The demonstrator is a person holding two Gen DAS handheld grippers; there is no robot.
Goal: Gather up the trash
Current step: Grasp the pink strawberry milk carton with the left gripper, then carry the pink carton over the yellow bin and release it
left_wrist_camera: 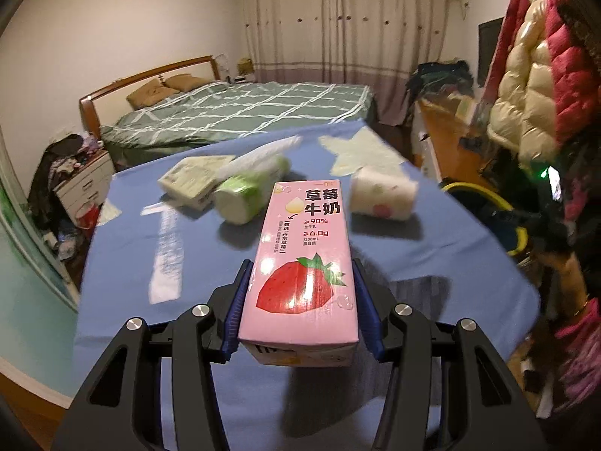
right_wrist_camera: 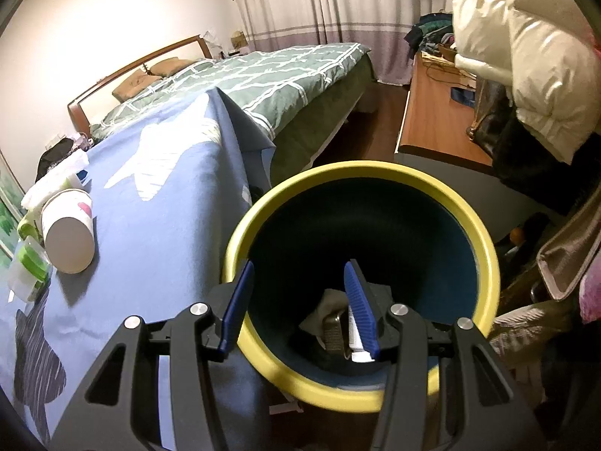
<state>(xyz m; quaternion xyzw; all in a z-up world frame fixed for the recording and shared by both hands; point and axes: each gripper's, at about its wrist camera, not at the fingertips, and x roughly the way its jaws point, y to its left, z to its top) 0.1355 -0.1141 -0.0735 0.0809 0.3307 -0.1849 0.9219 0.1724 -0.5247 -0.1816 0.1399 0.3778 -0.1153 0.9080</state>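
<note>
Pink milk carton (left_wrist_camera: pixel 304 263), printed "草莓牛奶", "≥90%", "≥6.0g", "200mL" and a strawberry, is clamped between the left gripper (left_wrist_camera: pixel 302 274) pads above the blue tablecloth (left_wrist_camera: pixel 188 263). Right gripper (right_wrist_camera: pixel 298 285) jaws straddle the yellow-rimmed bin (right_wrist_camera: pixel 484 236) rim, beside the table's right edge.

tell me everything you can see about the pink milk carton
The pink milk carton is a slim rectangular box of glossy printed card, showing a big red strawberry, a cream drop and dark red Chinese lettering. It looks intact and undented. It lies lengthwise in the left gripper, printed face up, pinched at both long sides by the blue ribbed fingers, held above the blue tablecloth without touching it.
</note>
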